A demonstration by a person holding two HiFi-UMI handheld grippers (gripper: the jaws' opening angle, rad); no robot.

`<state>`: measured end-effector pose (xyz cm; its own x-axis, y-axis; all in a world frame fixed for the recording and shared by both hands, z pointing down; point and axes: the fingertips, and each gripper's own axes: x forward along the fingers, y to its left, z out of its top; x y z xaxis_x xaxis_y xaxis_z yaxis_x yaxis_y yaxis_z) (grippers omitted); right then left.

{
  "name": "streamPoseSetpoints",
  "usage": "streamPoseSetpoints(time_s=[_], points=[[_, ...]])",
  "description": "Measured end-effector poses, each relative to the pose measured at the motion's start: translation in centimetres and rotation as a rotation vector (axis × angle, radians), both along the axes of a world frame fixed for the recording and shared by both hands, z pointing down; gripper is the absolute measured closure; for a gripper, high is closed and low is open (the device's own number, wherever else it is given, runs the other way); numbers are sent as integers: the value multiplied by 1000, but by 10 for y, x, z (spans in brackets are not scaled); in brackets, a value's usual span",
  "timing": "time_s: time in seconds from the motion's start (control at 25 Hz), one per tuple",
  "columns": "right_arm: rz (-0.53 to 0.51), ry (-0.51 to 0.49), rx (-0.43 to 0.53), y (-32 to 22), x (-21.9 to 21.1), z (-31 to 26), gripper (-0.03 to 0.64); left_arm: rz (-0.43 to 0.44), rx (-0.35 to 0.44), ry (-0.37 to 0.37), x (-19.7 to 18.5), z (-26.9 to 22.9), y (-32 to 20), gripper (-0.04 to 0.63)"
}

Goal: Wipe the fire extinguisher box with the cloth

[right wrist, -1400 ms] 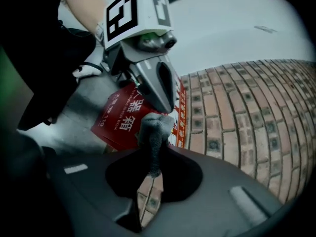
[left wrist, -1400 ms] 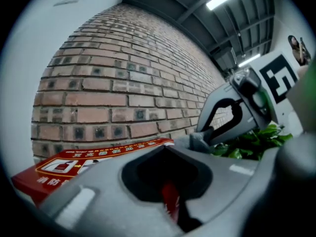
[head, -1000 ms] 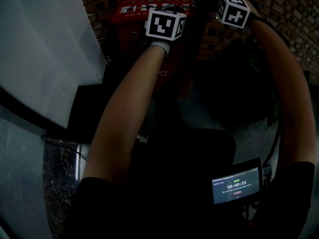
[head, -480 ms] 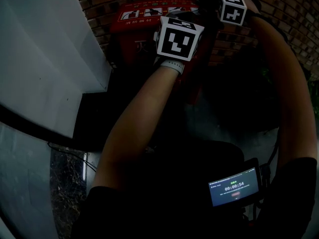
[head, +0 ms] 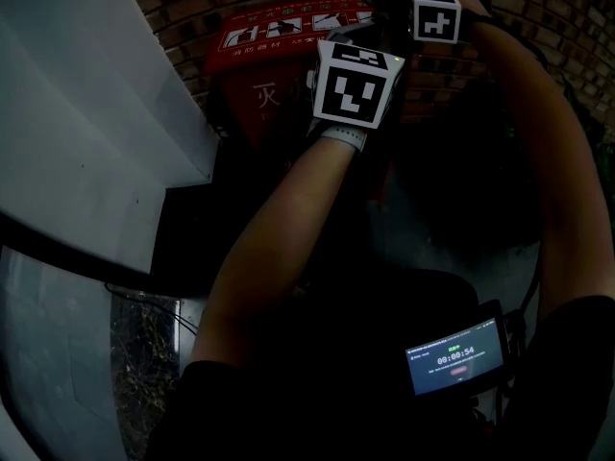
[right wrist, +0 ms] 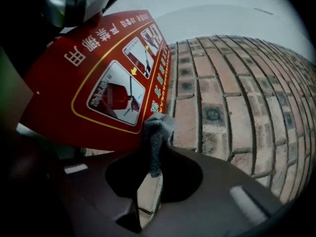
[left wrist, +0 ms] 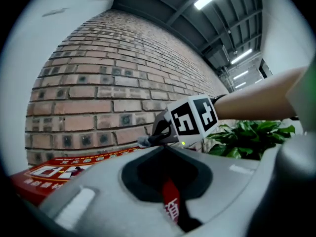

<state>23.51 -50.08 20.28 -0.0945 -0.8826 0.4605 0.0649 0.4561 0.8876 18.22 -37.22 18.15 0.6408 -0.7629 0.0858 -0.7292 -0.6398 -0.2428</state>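
Note:
The red fire extinguisher box [head: 279,36] stands against the brick wall; its top label [right wrist: 98,78] fills the right gripper view and its edge [left wrist: 59,169] shows low in the left gripper view. My right gripper [right wrist: 157,135] is shut on a small grey cloth [right wrist: 158,125], pressed at the label's edge next to the bricks. In the left gripper view it [left wrist: 150,141] shows with the cloth tuft [left wrist: 144,142] at its tip. My left gripper [left wrist: 165,149] is shut and holds nothing; a strip of the red box shows behind its jaws. It [head: 338,51] hovers at the box's front.
A brick wall [right wrist: 232,107] runs behind the box. A pale slanted panel [head: 86,113] rises at the left. A green plant [left wrist: 247,137] grows to the right of the box. A small lit screen [head: 456,358] hangs at the person's waist.
The left gripper has come down and rightward in front of the box, closer to the right gripper. The right gripper stays at the box's top with the cloth.

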Motion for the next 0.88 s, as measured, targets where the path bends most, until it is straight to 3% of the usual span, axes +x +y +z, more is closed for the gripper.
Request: streamPoseSetpoints(time_s=[0.44, 0.64, 0.88], points=[[-20, -33, -93, 55, -3, 7, 572, -5, -17, 6, -6, 5, 27, 592], [-22, -42, -100, 84, -6, 6, 572, 33, -12, 38, 2, -6, 54, 592], [-24, -22, -123, 121, -8, 8, 572, 4, 27, -3, -17, 2, 64, 592]])
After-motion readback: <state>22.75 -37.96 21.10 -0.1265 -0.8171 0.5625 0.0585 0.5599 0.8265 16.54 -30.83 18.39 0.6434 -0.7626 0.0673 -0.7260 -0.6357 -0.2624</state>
